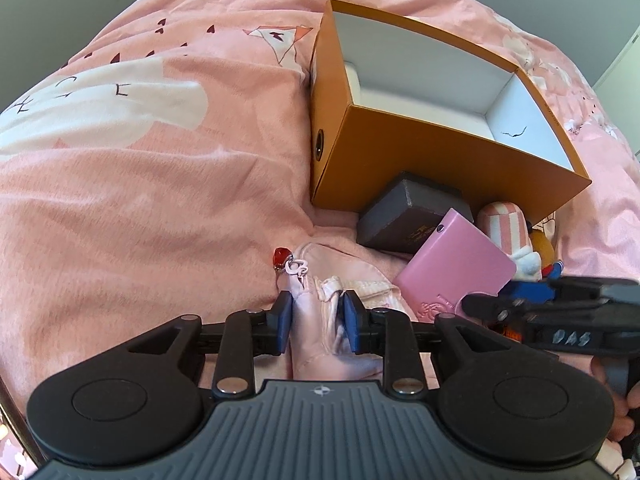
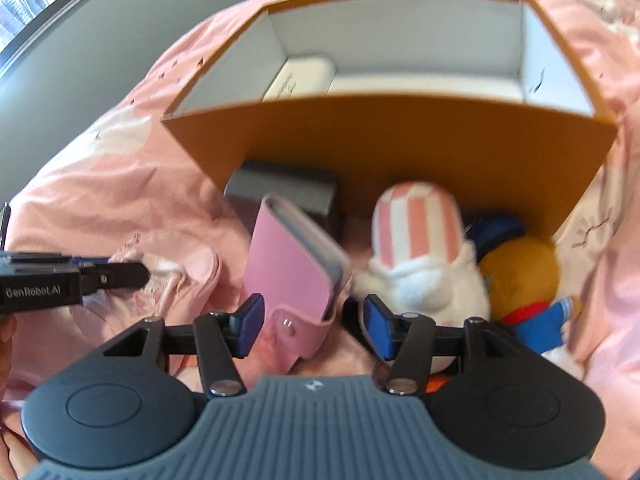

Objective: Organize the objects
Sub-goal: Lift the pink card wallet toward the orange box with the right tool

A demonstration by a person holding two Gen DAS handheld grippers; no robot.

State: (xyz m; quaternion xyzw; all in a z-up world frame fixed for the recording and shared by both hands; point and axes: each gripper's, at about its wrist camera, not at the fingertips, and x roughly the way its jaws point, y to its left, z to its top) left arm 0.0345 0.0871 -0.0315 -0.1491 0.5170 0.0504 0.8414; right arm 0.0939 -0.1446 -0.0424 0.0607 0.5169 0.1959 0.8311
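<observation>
My left gripper (image 1: 318,310) points down at the bed, and its blue pads touch both sides of a pale pink satin pouch (image 1: 332,272) with a red charm (image 1: 281,258). My right gripper (image 2: 314,318) stands open around the lower corner of a pink snap wallet (image 2: 288,268), with a gap at the right pad. The wallet (image 1: 456,264) leans on a dark grey box (image 1: 404,216). Behind them is an open orange box (image 1: 440,148) with a white inside, and a white item (image 2: 300,76) lies in it.
A pink-and-white striped plush (image 2: 416,240) and an orange plush in blue clothes (image 2: 528,280) lie against the orange box's front wall (image 2: 400,144). A pink printed bedspread (image 1: 140,200) covers everything. The window and grey wall (image 2: 80,40) are at the far left.
</observation>
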